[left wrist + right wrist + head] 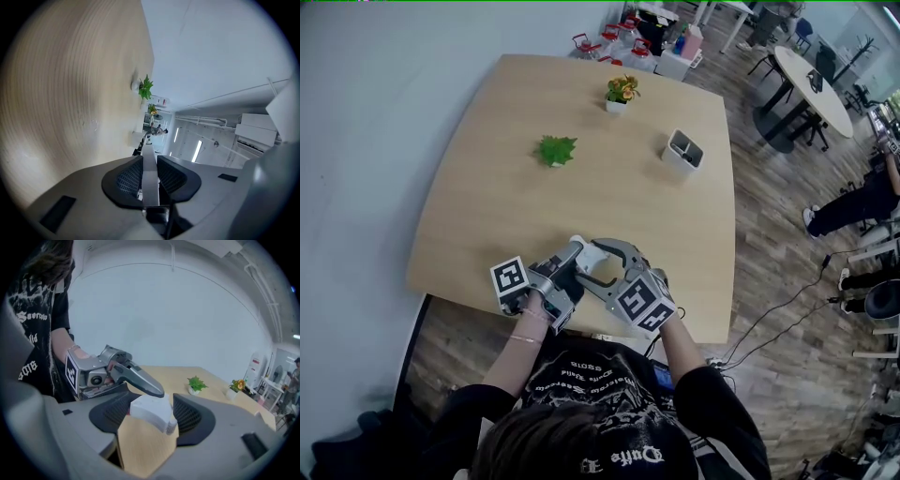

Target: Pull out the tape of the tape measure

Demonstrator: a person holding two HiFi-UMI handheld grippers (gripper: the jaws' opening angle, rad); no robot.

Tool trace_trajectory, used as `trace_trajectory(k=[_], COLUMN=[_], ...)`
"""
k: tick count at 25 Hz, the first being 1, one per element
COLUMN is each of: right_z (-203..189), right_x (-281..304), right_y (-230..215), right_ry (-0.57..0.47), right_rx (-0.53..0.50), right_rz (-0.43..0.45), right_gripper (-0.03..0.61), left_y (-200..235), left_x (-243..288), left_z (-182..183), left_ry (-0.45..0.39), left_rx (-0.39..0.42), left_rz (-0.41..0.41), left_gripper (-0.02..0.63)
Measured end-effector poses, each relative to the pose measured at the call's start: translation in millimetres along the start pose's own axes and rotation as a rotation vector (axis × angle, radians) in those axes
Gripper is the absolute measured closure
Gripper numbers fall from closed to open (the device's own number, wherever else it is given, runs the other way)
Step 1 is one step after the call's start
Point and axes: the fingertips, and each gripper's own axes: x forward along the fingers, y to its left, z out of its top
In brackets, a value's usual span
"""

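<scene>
The white tape measure case (151, 411) sits between the pads of my right gripper (152, 412), which is shut on it above the wooden table (487, 216). My left gripper (157, 391) reaches in from the left, and its grey jaw tip meets the top of the case. In the left gripper view, a thin grey strip of tape (149, 174) stands edge-on between the black pads, and the left gripper (150, 164) is shut on it. In the head view both grippers meet near the table's front edge, left gripper (574, 251) and right gripper (589, 262). The case is mostly hidden there.
A small green plant (555, 150), a potted flower (621, 92) and a white holder (682, 151) stand further back on the table. The front edge runs just under the grippers, with the person's body right behind. A white wall is to the left.
</scene>
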Motion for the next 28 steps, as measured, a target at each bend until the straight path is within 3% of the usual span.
trace_trajectory(k=[1,6,11,13,15,17,21,22,23,24,28], right_z=[-1.4,5.0,-1.3,-7.9,-9.8,-7.9,-1.8,-0.2,0.5,0.2,0.3], right_x=[-2.1,-16.2,-30.9,-37.1,-40.4,-39.6,-27.7,-26.3,-25.9,-25.8,-22.6], right_y=[1.2,-3.9,-13.7,-18.1,-20.6,-21.1,-14.6,-12.3,-9.6,-6.3,1.6], right_ry=[-0.004,-0.062,-0.091,-0.098,-0.112,-0.130,-0.139,-0.143,-0.148,-0.150,-0.157], right_rx=[0.029,0.112,0.156,0.180,0.199,0.212,0.209,0.204,0.202,0.205,0.206], right_rz=[0.008,0.013,0.010,0.006,0.007,0.017,0.055,0.058,0.062,0.071,0.115], right_gripper=[0.252,0.252,0.258,0.305,0.305,0.373,0.380,0.409,0.493,0.517,0.526], left_y=[-0.3,-7.8,-15.3,-17.3,-19.4,-21.9,-24.4,-23.8,-22.8,-21.5,-16.3], left_x=[-1.6,-4.3,-6.7,-7.4,-9.3,-11.5,-14.2,-15.1,-16.3,-18.0,-25.1], left_z=[-0.5,7.6,13.2,13.2,13.4,13.2,12.7,11.6,10.4,9.6,13.0], left_ry=[-0.007,-0.017,0.027,0.047,0.067,0.087,0.124,0.127,0.126,0.121,0.102], left_rx=[0.004,0.028,0.042,0.044,0.042,0.032,0.032,0.035,0.034,0.030,-0.004], left_rz=[0.004,-0.001,-0.020,-0.019,-0.010,-0.002,0.032,0.042,0.049,0.051,0.045], left_gripper=[0.518,0.518,0.518,0.518,0.518,0.518,0.518,0.518,0.518,0.518,0.518])
